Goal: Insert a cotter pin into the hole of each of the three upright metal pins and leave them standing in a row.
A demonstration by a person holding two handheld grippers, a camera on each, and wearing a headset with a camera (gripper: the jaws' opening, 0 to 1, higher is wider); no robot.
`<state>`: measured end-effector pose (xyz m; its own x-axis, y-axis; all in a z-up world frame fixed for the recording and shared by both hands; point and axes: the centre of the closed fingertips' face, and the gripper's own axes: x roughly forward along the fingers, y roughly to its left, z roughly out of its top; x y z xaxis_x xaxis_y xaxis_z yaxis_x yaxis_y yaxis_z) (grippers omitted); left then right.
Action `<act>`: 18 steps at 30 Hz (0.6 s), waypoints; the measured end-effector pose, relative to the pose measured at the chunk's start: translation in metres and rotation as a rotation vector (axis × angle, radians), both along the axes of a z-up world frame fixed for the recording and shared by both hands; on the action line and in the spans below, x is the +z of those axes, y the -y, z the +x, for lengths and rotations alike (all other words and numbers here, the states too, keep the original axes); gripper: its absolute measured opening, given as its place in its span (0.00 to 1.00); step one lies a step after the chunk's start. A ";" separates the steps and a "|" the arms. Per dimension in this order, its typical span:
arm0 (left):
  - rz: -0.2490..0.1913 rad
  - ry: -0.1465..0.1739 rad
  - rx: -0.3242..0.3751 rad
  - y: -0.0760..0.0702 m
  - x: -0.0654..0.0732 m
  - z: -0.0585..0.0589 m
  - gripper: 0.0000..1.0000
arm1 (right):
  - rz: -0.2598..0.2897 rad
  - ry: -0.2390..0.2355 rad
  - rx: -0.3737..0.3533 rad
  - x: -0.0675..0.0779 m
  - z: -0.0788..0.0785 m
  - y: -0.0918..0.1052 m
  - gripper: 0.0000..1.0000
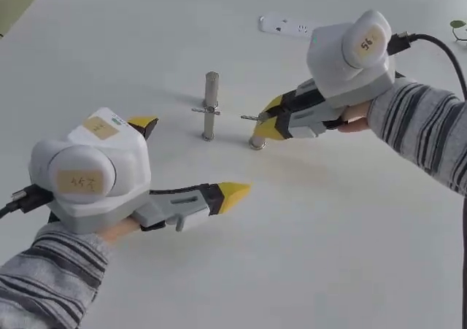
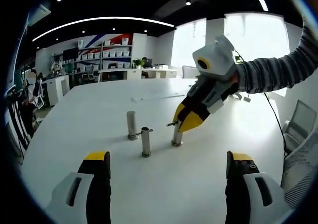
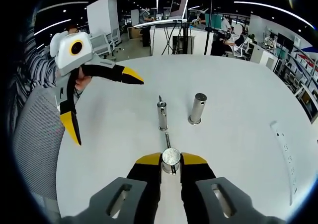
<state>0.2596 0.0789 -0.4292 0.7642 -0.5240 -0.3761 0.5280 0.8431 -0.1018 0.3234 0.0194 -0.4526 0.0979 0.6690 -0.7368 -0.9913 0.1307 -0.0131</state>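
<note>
The head view looks down on the middle metal pin (image 1: 209, 117). Both gripper views face it low, from opposite sides.

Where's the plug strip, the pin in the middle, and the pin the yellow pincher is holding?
power strip (image 1: 284, 27): head view, middle of its white top.
middle metal pin (image 2: 145, 142): left gripper view, its shaft.
held metal pin (image 3: 171, 157): right gripper view, its round top.
</note>
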 end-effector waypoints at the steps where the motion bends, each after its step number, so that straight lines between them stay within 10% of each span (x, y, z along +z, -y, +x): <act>1: 0.000 -0.001 0.000 0.000 0.000 0.000 0.96 | 0.002 -0.005 -0.005 0.000 0.000 0.000 0.09; 12: -0.003 0.010 0.010 -0.002 0.001 0.002 0.96 | 0.020 0.011 -0.013 0.004 0.000 0.002 0.22; 18: 0.041 0.020 0.003 -0.004 -0.001 0.002 0.96 | 0.185 -0.023 -0.125 0.027 0.015 -0.017 0.30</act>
<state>0.2613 0.0832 -0.4300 0.7733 -0.5063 -0.3816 0.5270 0.8480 -0.0569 0.3380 0.0368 -0.4255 0.1733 0.7765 -0.6057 -0.9671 0.2505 0.0444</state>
